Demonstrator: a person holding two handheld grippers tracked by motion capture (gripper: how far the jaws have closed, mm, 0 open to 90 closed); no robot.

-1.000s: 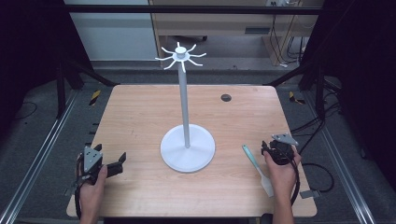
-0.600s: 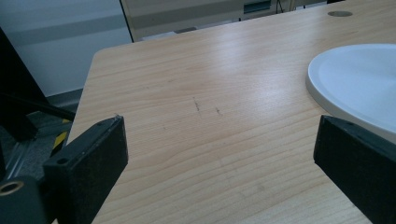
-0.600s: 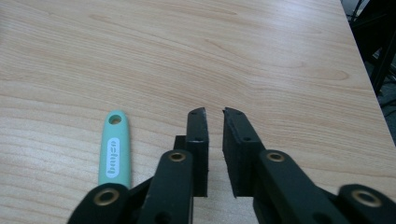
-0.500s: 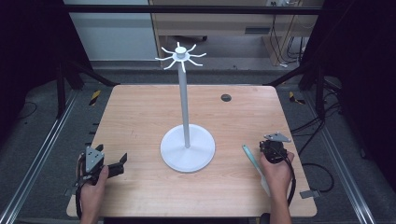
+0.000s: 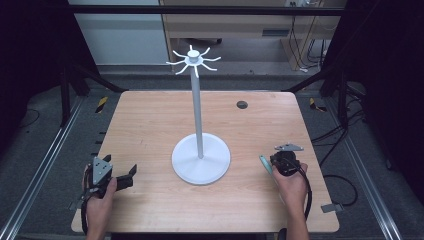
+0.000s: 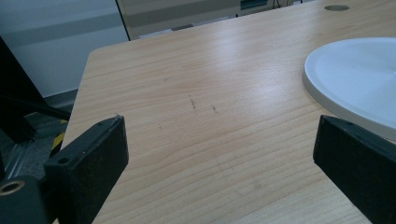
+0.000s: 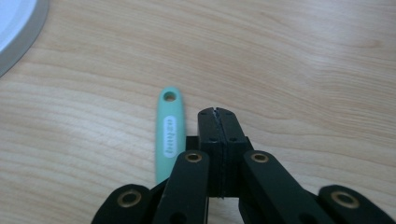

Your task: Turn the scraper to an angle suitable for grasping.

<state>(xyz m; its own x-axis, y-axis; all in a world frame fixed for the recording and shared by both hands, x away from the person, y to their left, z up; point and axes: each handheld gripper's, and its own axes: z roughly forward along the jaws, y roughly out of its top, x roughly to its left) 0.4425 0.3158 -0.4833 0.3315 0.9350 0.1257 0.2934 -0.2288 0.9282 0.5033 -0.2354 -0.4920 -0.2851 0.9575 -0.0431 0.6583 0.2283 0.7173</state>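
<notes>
On the bench (image 5: pixel 150 130), right claw (image 7: pixel 218 111) is closed on nothing, just beside the green handle (image 7: pixel 168 133) — probably to reach it; left claw (image 6: pixel 219 154) (wide open) waits.

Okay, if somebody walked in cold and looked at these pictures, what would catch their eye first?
Most likely the tall white stand at the table's centre, with a crown of hooks on top. Next, the mint-green handle lying flat on the wood just beside the shut right gripper, while the left gripper sits wide open.
</notes>
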